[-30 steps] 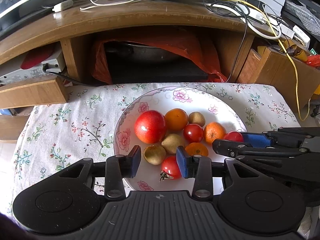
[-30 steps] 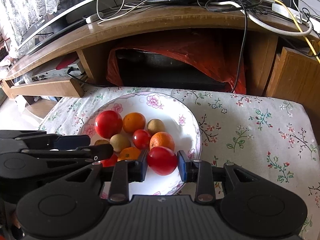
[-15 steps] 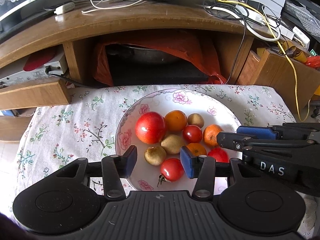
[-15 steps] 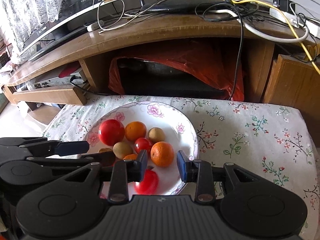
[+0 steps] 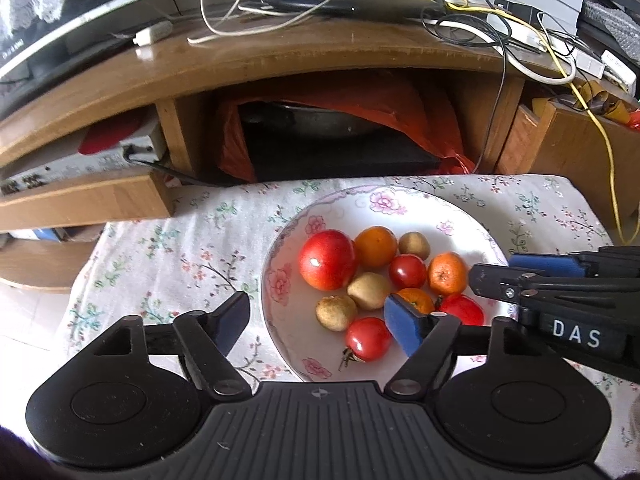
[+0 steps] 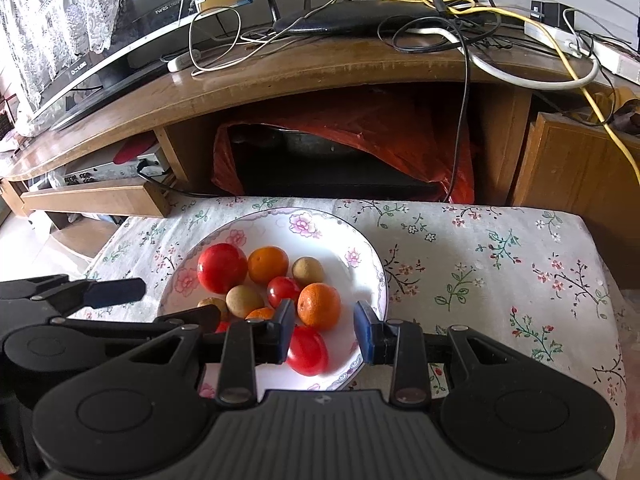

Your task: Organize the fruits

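Observation:
A white flowered plate (image 5: 360, 208) (image 6: 328, 240) on the floral cloth holds a large red fruit (image 5: 327, 259), oranges (image 5: 375, 246), brown kiwis (image 5: 370, 285) and small tomatoes (image 5: 407, 271). My left gripper (image 5: 318, 322) hovers over the plate's near left side. Its jaws are opening wide, with a kiwi (image 5: 336, 312) and a stemmed tomato (image 5: 368, 338) lying below the gap, untouched. My right gripper (image 6: 326, 330) is open above the plate's near right rim. A red tomato (image 6: 308, 350) rests on the plate just under its left finger, and an orange (image 6: 319, 306) sits beyond.
A wooden TV stand (image 6: 320, 76) strewn with cables rises right behind the table. A red bag (image 5: 400, 116) covering a metal pot fills the niche under it. A wooden cabinet (image 6: 580, 168) stands at the right and a wooden box (image 5: 80, 200) at the left. Bare cloth (image 6: 500, 272) lies right of the plate.
The right gripper has let go of the red tomato, which dropped onto the plate's near rim. The left jaws have spread much wider over the kiwi and tomato.

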Motion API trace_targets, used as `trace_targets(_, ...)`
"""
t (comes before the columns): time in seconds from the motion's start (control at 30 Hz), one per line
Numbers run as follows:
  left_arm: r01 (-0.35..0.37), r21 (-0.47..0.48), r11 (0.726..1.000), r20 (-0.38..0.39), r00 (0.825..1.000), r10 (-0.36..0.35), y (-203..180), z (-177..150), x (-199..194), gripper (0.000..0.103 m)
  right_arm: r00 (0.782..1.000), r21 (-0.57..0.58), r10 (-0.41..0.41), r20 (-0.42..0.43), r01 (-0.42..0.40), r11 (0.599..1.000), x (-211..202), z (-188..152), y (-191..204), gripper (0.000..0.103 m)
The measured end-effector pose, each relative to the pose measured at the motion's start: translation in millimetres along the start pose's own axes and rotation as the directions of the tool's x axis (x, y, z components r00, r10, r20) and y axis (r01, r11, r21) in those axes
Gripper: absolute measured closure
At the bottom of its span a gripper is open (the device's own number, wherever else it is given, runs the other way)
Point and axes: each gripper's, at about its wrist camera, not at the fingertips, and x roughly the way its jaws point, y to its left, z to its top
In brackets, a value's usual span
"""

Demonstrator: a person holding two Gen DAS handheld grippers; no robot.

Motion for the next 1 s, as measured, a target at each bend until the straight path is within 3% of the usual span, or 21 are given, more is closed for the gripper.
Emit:
trace_targets(0.37,-0.05,-0.009,0.999,0.01,0.999,0.05,0,-7,-14,0.005,1.0,0.008,-0.022,0.003,0.022,1.0,-16,-5,2,0.054)
trace_targets(0.77,-0.013,-0.052,0.999,0.027,1.0,0.014,1,-29,-46,0.0,0.999,0.008,-0.033,0.022,0.033,0.999,-57,-25,11,0.05)
trace_targets(1.0,-0.029,-0.041,0.999,0.033,0.999,0.03,-1,-42,-64,0.0,0.999,-0.019,-0.031,0.026,0.031,0.999,-80,-41,24,0.049)
